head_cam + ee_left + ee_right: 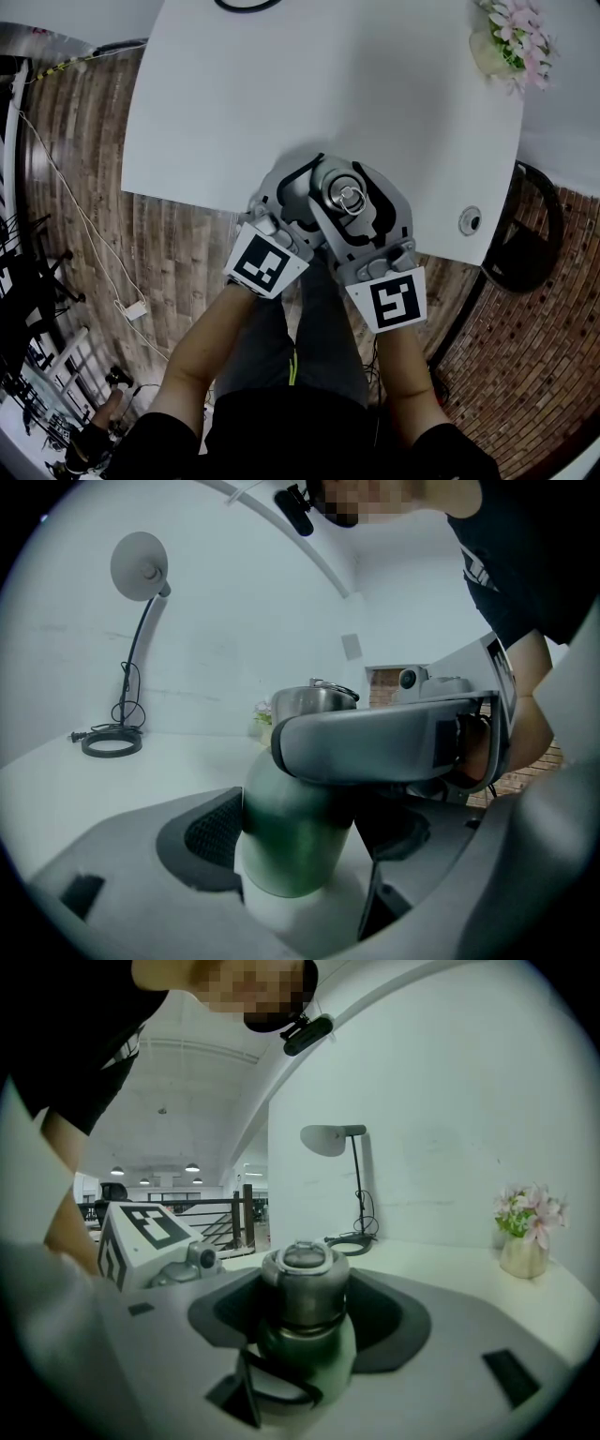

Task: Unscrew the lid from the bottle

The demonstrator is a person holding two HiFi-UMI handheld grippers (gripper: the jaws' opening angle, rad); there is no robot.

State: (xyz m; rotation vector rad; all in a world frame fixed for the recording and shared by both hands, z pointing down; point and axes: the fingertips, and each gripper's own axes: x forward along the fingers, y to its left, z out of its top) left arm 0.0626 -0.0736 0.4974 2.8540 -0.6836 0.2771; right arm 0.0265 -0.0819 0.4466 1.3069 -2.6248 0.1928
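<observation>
a wooden plank floor [178, 272] ran down the left of the head view, under a large white table [281, 103] that filled the upper middle of that frame. the person's bare forearms [211, 337] came up from the bottom edge. a dark round seat [534, 234] stood off the table's right corner, and in the upper left of the left gripper view a desk lamp [137, 566] rose on a thin stem against the white wall.

the left gripper [300, 819] sat at the centre of its own view, its jaws clamped on the green body of the bottle [292, 846], with the dark ribbed pad [212, 832] tight against the bottle's left side. the right gripper [305, 1290] lay above it, crossing the middle of the left gripper view as a grey bar. its jaws stood apart around the neck and cap, the pads close beside the metal sides without plainly pressing on them.

the bottle stood upright at the table's near edge, just below the centre of the head view. a pot of pink flowers [514, 42] stood in that frame's upper right corner. the steel lid [304, 1283] was on the bottle, a small ring on top. a round fitting [470, 221] sat in the tabletop at the right.
</observation>
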